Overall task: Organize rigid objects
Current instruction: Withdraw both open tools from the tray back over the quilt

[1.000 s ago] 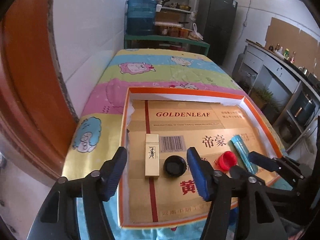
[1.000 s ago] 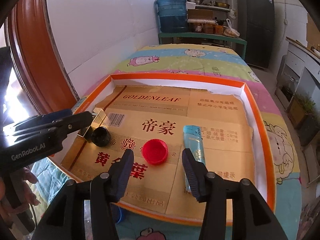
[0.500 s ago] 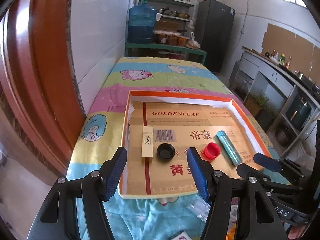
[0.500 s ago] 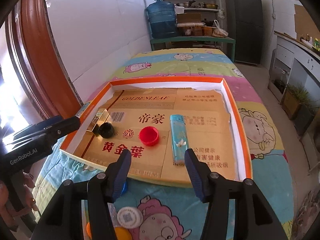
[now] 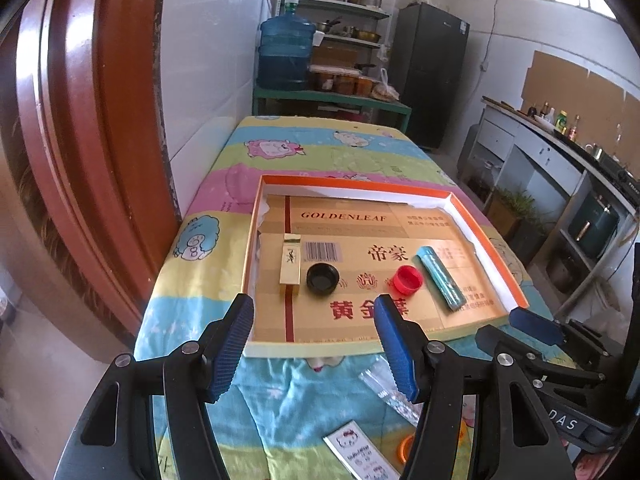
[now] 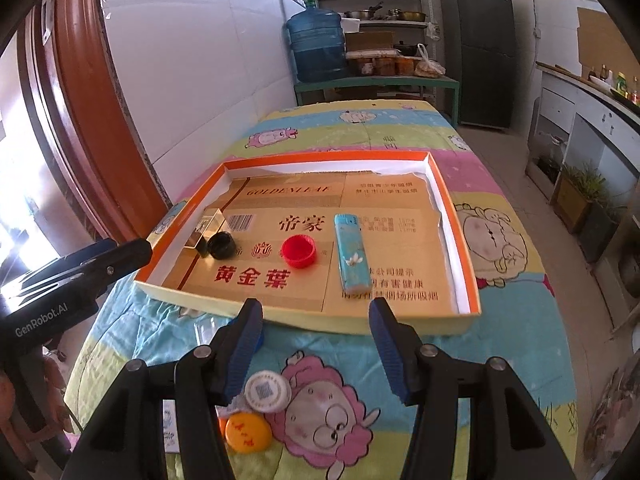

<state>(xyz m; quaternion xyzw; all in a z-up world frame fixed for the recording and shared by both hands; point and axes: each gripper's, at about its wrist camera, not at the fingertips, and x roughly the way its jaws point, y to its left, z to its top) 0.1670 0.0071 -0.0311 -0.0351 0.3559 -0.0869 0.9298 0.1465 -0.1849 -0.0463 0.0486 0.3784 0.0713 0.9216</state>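
Note:
An orange-rimmed cardboard tray (image 5: 488,236) (image 6: 452,208) lies on the table. In it lie a gold box (image 5: 290,264) (image 6: 202,230), a black cap (image 5: 322,278) (image 6: 221,245), a red cap (image 5: 407,280) (image 6: 298,252) and a blue lighter (image 5: 440,278) (image 6: 351,256) in a row. My left gripper (image 5: 314,350) is open and empty, held back over the tray's near edge. My right gripper (image 6: 314,350) is open and empty, before the tray. Near it on the cloth lie a white cap (image 6: 267,392) and an orange cap (image 6: 246,432).
A cartoon-print cloth (image 5: 320,152) covers the table. A clear plastic bag (image 5: 384,392) and a printed card (image 5: 360,456) lie near the front. A white wall and red door frame (image 5: 88,120) stand at left. A water jug (image 6: 318,44), shelves and a fridge stand behind.
Both grippers have pulled back and up from the tray, staying open. The loose items on the cloth in front of the tray have come into view. The tray's objects have not moved.

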